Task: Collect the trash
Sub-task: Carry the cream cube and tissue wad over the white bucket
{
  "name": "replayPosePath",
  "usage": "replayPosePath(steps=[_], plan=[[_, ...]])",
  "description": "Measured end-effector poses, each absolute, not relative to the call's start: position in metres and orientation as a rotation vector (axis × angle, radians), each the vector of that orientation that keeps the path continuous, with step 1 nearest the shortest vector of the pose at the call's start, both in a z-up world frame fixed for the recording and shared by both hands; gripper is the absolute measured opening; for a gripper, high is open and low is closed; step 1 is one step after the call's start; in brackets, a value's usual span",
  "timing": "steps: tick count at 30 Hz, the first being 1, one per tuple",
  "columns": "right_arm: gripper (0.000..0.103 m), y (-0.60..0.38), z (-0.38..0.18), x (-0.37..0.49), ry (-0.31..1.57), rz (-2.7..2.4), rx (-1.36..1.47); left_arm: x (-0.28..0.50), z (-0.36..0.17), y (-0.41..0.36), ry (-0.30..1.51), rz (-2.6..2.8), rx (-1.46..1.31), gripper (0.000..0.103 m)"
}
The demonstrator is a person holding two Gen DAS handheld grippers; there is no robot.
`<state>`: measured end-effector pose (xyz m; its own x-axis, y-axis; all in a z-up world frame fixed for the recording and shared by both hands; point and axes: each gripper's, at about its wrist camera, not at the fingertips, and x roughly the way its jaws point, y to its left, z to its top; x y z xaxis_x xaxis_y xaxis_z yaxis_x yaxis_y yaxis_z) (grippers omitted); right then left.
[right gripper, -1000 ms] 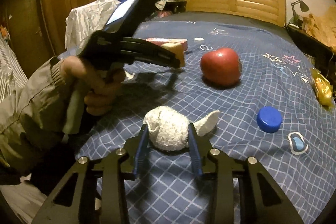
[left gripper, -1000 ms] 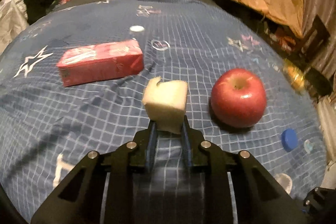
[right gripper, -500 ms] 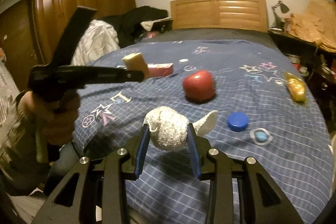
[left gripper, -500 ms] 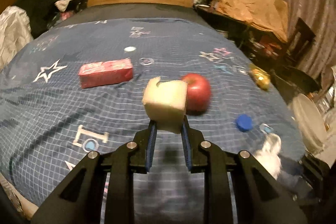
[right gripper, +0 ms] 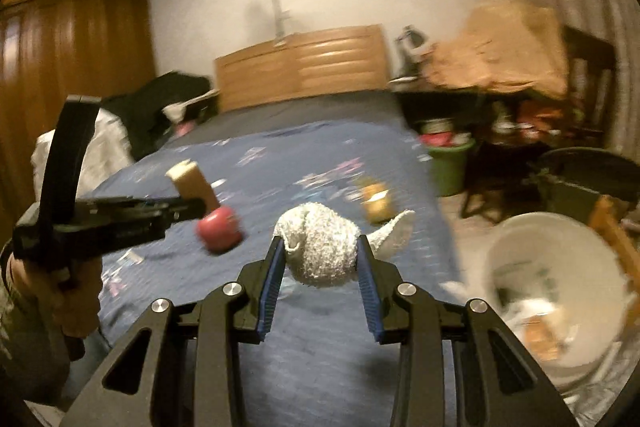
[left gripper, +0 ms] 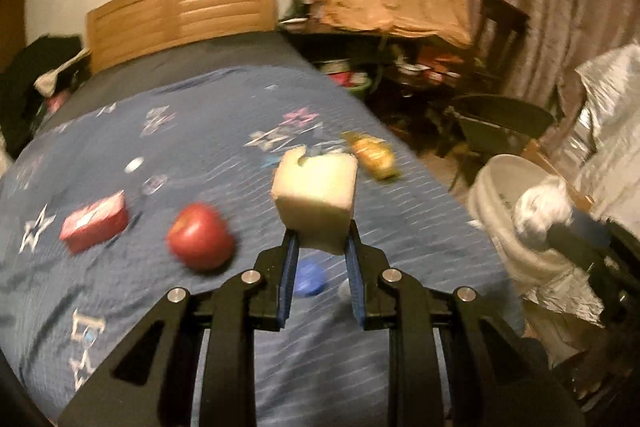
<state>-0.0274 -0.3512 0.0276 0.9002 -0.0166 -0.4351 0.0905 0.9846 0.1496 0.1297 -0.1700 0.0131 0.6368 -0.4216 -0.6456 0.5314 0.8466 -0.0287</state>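
On the blue star-print bedspread (left gripper: 224, 131) lie a red apple (left gripper: 200, 241), a pink carton (left gripper: 94, 221) left of it, a blue cap (left gripper: 310, 277) just behind the left gripper's fingers, and a yellow wrapper (left gripper: 374, 155) near the bed's right edge. The left gripper (left gripper: 322, 261) is clamped on a pale foam block (left gripper: 316, 201), held above the bed. The right gripper (right gripper: 322, 269) is closed on a crumpled white wad (right gripper: 320, 247), also held up over the near part of the bed. To the right, past the bed's edge, a white bin (right gripper: 552, 283) stands on the floor with scraps inside. Beyond it a dark chair (left gripper: 500, 123) and a cluttered side table (left gripper: 400, 67) crowd the far right. A wooden headboard (left gripper: 180, 15) closes the far end; a wardrobe (right gripper: 72, 67) stands on the left. Both views are blurred.
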Motion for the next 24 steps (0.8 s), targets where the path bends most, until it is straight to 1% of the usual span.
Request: replayPosePath(steps=[5, 9, 15, 24], plan=[[0.037, -0.417, 0.050, -0.052, 0.433, -0.197, 0.175, 0.124, 0.024, -0.242, 0.659, -0.630, 0.239, 0.022], [0.037, -0.475, 0.055, -0.069, 0.454, -0.295, 0.201, 0.118, 0.028, -0.297, 0.631, -0.697, 0.292, 0.022], [0.037, -0.549, 0.051, -0.087, 0.490, -0.392, 0.245, 0.114, 0.021, -0.367, 0.649, -0.806, 0.353, 0.022], [0.037, -0.616, 0.028, -0.089, 0.544, -0.457, 0.305, 0.106, -0.003, -0.450, 0.692, -0.933, 0.438, 0.022]])
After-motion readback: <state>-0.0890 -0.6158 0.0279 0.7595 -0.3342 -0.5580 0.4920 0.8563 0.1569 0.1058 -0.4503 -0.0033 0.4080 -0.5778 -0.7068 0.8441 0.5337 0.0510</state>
